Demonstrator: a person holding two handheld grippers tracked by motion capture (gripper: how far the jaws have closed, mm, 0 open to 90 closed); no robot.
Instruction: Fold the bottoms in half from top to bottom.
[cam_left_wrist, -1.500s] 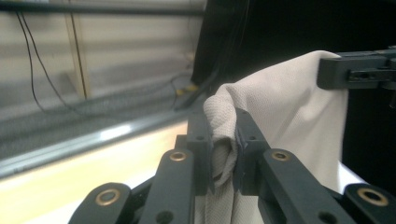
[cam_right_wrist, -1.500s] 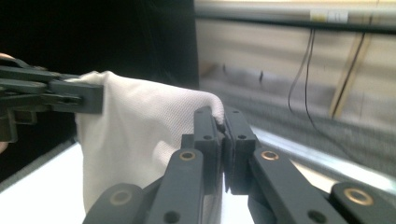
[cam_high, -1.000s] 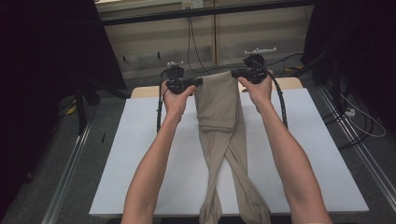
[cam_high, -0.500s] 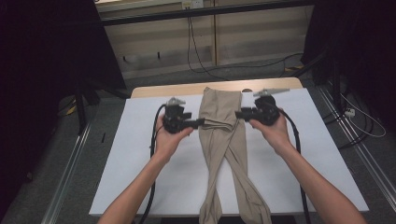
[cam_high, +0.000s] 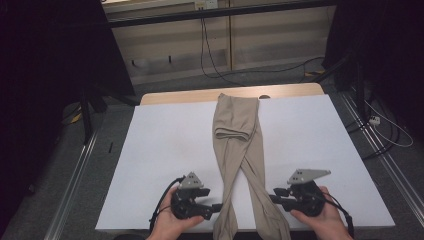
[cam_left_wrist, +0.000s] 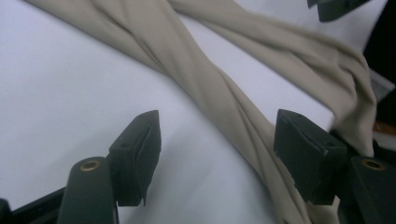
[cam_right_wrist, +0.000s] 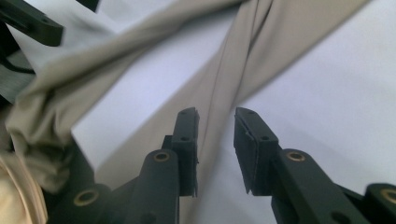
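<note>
Holding both tools at the table's (cam_high: 150, 150) near edge, my left gripper (cam_high: 216, 206) has just been opening wide, my right gripper (cam_high: 274, 196) narrowing, neither pinching the beige trousers (cam_high: 239, 150) between them.

We see one item: the trousers (cam_high: 239, 150), beige, thin smooth fabric, lying flat on the table, lengthwise down its middle. Waist end sits at the far edge. That upper part looks folded back on itself, with a curved folded edge across it partway down. Below that the two legs cross over each other once, then part toward the near edge, where their ends hang off. In the left gripper view the legs (cam_left_wrist: 219, 88) run as two diagonal bands with soft lengthwise creases; in the right gripper view the crossing (cam_right_wrist: 247, 51) sits upper centre.
</note>
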